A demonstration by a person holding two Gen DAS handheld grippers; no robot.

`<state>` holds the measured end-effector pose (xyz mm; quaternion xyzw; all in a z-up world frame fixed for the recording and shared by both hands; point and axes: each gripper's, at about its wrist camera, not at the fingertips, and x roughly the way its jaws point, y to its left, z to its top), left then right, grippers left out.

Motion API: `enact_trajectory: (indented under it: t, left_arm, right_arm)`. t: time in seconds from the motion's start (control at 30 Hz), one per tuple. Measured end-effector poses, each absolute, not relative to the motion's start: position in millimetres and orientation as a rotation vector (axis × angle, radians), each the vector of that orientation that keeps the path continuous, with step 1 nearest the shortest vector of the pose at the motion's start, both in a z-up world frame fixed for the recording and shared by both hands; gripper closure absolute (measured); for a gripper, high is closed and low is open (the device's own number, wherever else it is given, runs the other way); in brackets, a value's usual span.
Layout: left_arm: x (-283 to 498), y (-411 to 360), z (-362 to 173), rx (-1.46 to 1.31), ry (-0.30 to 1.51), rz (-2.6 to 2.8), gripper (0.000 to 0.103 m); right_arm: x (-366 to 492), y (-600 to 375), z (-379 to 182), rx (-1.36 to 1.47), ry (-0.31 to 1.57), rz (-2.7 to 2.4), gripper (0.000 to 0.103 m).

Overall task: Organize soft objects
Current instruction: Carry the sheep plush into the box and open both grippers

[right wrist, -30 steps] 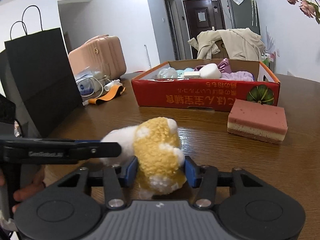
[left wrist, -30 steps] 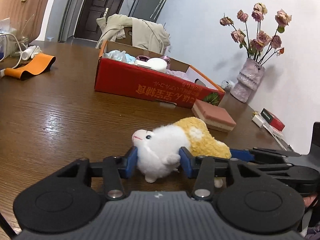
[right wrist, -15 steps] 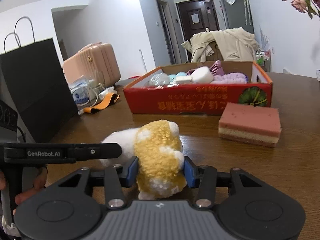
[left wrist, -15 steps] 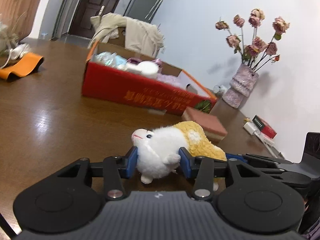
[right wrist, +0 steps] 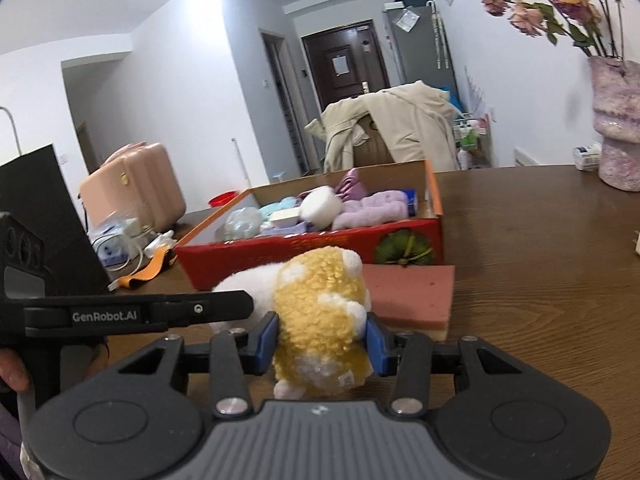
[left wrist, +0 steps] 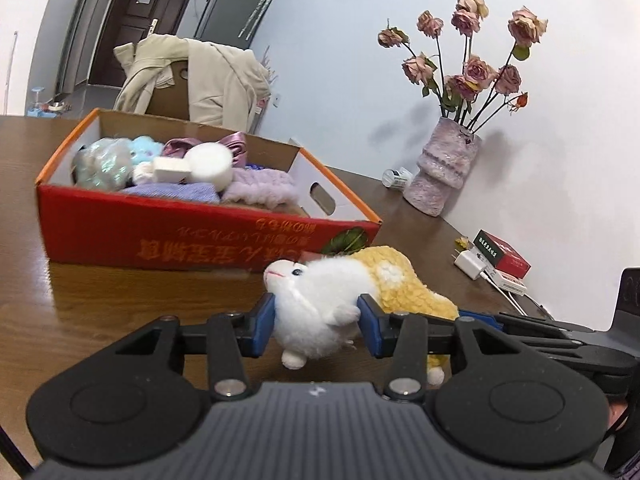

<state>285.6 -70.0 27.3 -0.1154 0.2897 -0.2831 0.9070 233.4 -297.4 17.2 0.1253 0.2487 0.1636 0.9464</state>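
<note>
A white and yellow plush toy (left wrist: 340,292) is held by both grippers above the wooden table. My left gripper (left wrist: 316,320) is shut on its white head end. My right gripper (right wrist: 322,338) is shut on its yellow rear end (right wrist: 320,296). A red cardboard box (left wrist: 192,236) with several soft items inside stands just beyond the toy; it also shows in the right wrist view (right wrist: 320,248). A pink sponge block (right wrist: 408,292) lies on the table in front of the box, below the toy.
A purple vase of dried roses (left wrist: 444,168) stands at the table's far right by the wall. A charger and a red box (left wrist: 500,256) lie near it. A black paper bag (right wrist: 40,216), cables and an orange strap (right wrist: 148,268) are on the left. A chair with a beige coat (right wrist: 388,128) stands behind the box.
Both grippers have lifted the plush toy and carried it closer to the red box; the box now looks larger and is seen from higher up.
</note>
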Motion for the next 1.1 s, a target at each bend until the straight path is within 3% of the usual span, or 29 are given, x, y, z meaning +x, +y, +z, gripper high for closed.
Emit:
enact_trajectory:
  t: [0.33,0.5,0.57,0.73,0.93,1.07,1.1]
  left_arm:
    - [365.2,-79.5,76.5,-0.198,0.556,-0.524,0.058]
    - [450.7,-85.7,57.5,-0.200,0.723,-0.485,0.058]
    - [473.3,-83.7,44.1,-0.190,0.813,-0.386,0.067]
    - [467.4,-79.3,37.8,-0.109,0.777,-0.322,0.065]
    - [455.4,-73.2,41.5,-0.102,0.763,-0.313,0.056]
    - [443.4,-69.5,58.7,-0.099,0.718,-0.315,0.052]
    - [438.1,-68.1,64.5,-0.093,0.704,-0.316,0.052]
  right_arm:
    - [320.9,-306.4,62.9,0.228,0.444,0.373,0.059]
    - [406.0,-297.9,56.6,0.222,0.603,0.327,0.059]
    - [431.4,-286.5,42.8,0.219,0.680,0.346,0.062]
    - [451.0,-257.3,27.4,0.173,0.775,0.409,0.060]
    - [454.8,-258.2,15.4,0.178,0.831,0.426,0.050]
    - [437.5,-272.7,36.7,0.203,0.741,0.458,0.028]
    - [431.9,-275.6,45.7,0.190,0.712,0.460,0.028]
